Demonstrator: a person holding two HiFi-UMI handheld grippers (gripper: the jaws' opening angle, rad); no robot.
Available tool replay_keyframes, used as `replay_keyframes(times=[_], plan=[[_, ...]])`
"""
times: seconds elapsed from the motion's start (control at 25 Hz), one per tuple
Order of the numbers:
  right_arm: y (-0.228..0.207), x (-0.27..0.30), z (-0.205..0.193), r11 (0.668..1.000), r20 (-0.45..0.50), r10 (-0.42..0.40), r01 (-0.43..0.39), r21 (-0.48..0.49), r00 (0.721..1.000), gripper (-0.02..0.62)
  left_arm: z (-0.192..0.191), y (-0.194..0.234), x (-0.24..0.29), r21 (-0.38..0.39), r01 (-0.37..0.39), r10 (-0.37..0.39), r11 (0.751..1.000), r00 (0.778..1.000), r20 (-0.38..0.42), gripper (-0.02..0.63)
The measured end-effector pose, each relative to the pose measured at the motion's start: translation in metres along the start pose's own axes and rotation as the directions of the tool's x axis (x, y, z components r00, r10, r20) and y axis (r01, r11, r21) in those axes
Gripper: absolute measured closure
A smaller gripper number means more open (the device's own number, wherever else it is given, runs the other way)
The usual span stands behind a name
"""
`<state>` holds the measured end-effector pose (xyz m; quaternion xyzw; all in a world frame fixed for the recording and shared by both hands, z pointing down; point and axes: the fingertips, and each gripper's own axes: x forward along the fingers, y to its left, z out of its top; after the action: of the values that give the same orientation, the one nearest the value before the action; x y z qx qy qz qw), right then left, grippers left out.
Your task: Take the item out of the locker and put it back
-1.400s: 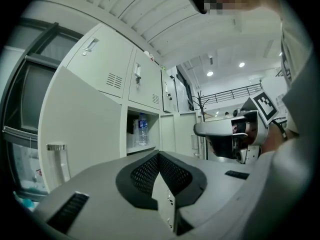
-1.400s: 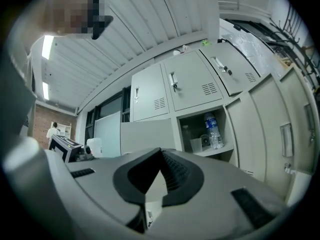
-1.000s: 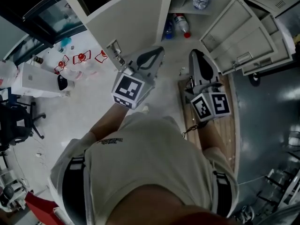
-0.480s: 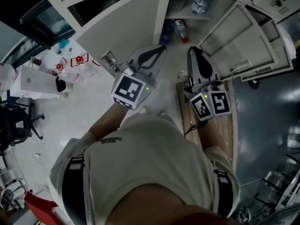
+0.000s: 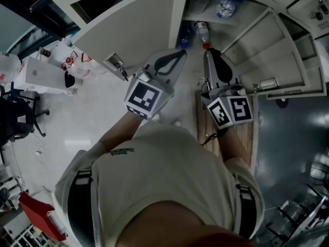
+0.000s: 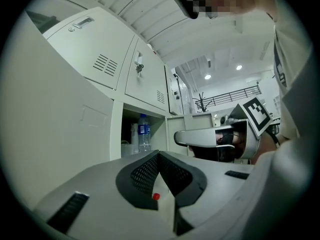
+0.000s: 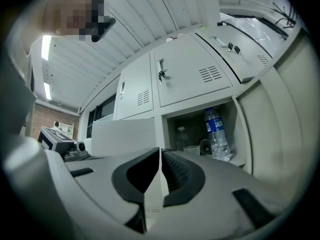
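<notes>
The locker [image 5: 198, 15] stands open ahead of me. On its upper shelf stands a clear water bottle with a blue label [image 5: 225, 6] [image 6: 144, 133] [image 7: 216, 131], beside a small cup [image 7: 191, 149] and a roll [image 7: 205, 146]. A red-capped bottle [image 5: 201, 31] lies in the compartment below. My left gripper [image 5: 181, 51] [image 6: 159, 153] is shut and holds nothing, short of the opening. My right gripper [image 5: 207, 51] [image 7: 160, 150] is beside it, shut and empty, pointing level at the shelf with the bottle.
The left locker door [image 5: 128, 24] swings out beside my left gripper, and a second open door [image 5: 267, 45] is on the right. A wooden board [image 5: 252, 138] lies on the floor under my right arm. White boxes [image 5: 41, 76] and an office chair [image 5: 15, 122] stand at the left.
Both grippers have moved forward, closer to the open locker. Their jaws look the same as before.
</notes>
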<state>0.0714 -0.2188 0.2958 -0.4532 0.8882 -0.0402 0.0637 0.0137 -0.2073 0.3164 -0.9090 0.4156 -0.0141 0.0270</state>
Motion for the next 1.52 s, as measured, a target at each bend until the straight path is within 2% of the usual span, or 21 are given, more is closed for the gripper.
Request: replay_keyframes(times=[0.04,0.12,0.2,0.28,0.44,0.68,0.72,0.96,1.32,1.4,1.52], plan=[[-0.003,0.004,0.0,1.0,-0.001,0.002,-0.002,-0.007,1.0,0.575,0.0,0.002,0.003,0.002,-0.008,0.008,1.0,1.0,0.003,0.597],[-0.009,0.014,0.002,1.0,-0.006,0.007,-0.007,-0.027,1.0,0.478,0.004,0.008,0.008,-0.011,-0.03,0.03,0.999,0.999,0.017,0.597],[-0.016,0.026,0.005,0.998,-0.006,0.002,-0.002,-0.056,1.0,0.472,0.009,0.016,0.016,-0.022,-0.052,0.053,0.998,0.998,0.039,0.597],[-0.025,0.039,0.008,0.996,-0.006,-0.011,0.01,-0.083,1.0,0.401,0.01,0.025,0.024,0.004,-0.069,0.069,0.998,0.997,0.042,0.597],[-0.044,0.068,0.008,0.993,-0.027,-0.049,0.045,-0.112,0.998,0.323,0.016,0.04,0.039,0.029,-0.1,0.098,0.995,0.994,0.053,0.597],[-0.081,0.114,-0.012,0.99,-0.099,-0.105,0.095,-0.101,0.99,0.31,0.016,0.055,0.064,0.029,-0.132,0.13,0.991,0.99,0.054,0.597],[-0.086,0.122,-0.018,0.991,-0.118,-0.107,0.096,-0.097,0.987,0.265,0.015,0.057,0.067,0.026,-0.136,0.135,0.99,0.99,0.05,0.597],[-0.104,0.161,-0.05,0.986,-0.207,-0.129,0.104,-0.13,0.97,0.265,0.003,0.071,0.082,0.004,-0.147,0.147,0.989,0.989,0.029,0.597],[-0.117,0.195,-0.075,0.986,-0.289,-0.149,0.119,-0.12,0.946,0.265,-0.017,0.079,0.092,-0.018,-0.132,0.132,0.991,0.991,-0.008,0.597],[-0.119,0.198,-0.08,0.986,-0.303,-0.153,0.124,-0.111,0.941,0.309,-0.019,0.08,0.091,-0.022,-0.13,0.13,0.991,0.991,-0.009,0.597],[-0.121,0.199,-0.084,0.985,-0.308,-0.162,0.134,-0.108,0.937,0.33,-0.022,0.08,0.091,-0.025,-0.127,0.126,0.992,0.992,-0.015,0.597]])
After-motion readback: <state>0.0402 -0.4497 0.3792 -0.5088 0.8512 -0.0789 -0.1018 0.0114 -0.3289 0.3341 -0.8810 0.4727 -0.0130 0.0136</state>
